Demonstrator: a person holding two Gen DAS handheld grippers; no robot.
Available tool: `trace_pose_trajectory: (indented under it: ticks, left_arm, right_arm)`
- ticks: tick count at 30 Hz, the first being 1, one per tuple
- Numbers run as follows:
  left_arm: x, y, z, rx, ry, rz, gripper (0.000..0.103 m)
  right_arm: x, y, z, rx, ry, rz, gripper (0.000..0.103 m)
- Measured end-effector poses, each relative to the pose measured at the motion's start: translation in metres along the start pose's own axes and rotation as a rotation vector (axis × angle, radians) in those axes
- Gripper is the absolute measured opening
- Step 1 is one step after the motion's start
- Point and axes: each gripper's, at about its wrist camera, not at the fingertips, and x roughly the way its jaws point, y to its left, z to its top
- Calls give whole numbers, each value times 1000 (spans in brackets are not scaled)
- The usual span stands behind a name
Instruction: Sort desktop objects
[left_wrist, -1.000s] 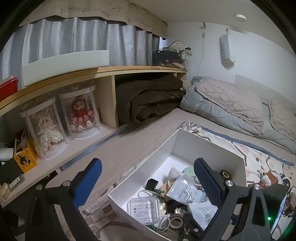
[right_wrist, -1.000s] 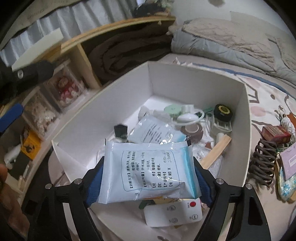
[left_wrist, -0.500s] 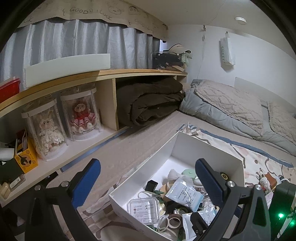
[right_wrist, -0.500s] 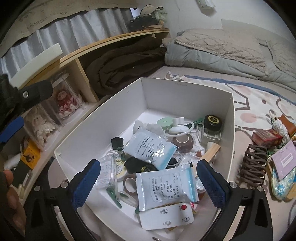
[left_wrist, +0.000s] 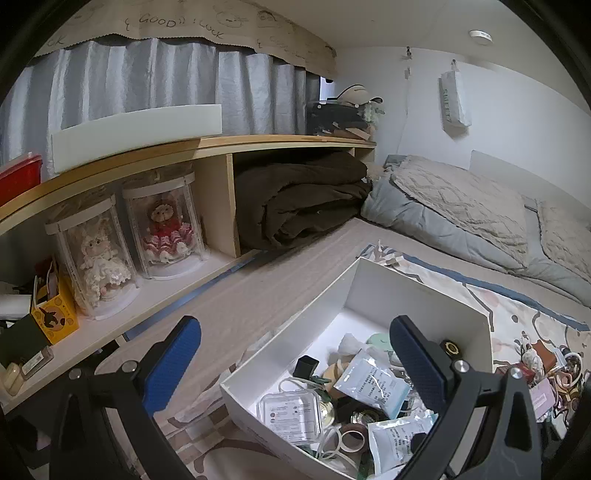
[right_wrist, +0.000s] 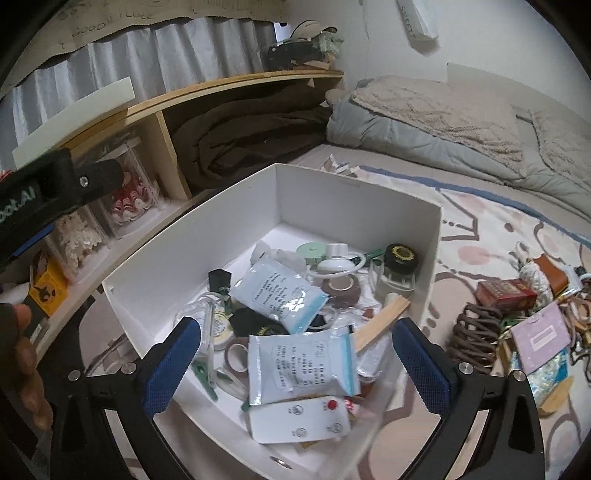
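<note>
1. While the right gripper (right_wrist: 295, 354) hangs over the white box (right_wrist: 192, 236), its blue fingers (right_wrist: 171, 363) are spread wide with nothing pinched between them.
2. Right under it, a white-and-blue sachet (right_wrist: 301, 367) lies flat in the box's near end, on top of a white remote (right_wrist: 299, 421) with a red button.
3. A second sachet (right_wrist: 277, 293) sits further in, about mid-box, tilted over the other clutter.
4. Also in the box: a black-lidded jar (right_wrist: 399, 258) by the right wall, a tape roll (right_wrist: 341, 288), a wooden stick (right_wrist: 380, 323), a green clip (right_wrist: 205, 373) and a clear case (left_wrist: 290, 411) near the left wall.
5. The left gripper (left_wrist: 295, 365) hovers at the box's left side, fingers (left_wrist: 173, 363) spread too, holding nothing.
6. Still loose on the patterned bed cover right of the box: a brown hair claw (right_wrist: 474, 339), a red packet (right_wrist: 504, 295) and a purple card (right_wrist: 541, 338).
</note>
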Motion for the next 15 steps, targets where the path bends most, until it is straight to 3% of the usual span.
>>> trace_pose_trajectory:
  ticks: [7, 11, 15]
  left_arm:
    - [-8, -9, 0, 17, -15, -22, 103]
    - [-15, -12, 2, -2, -16, -91, 103]
    - [-24, -19, 3, 8, -31, -100, 103]
  right_arm:
    - [-22, -14, -3, -45, -48, -58, 103]
    - [-37, -24, -5, -53, -92, -86, 103]
    - [-52, -37, -8, -36, -134, -103, 103]
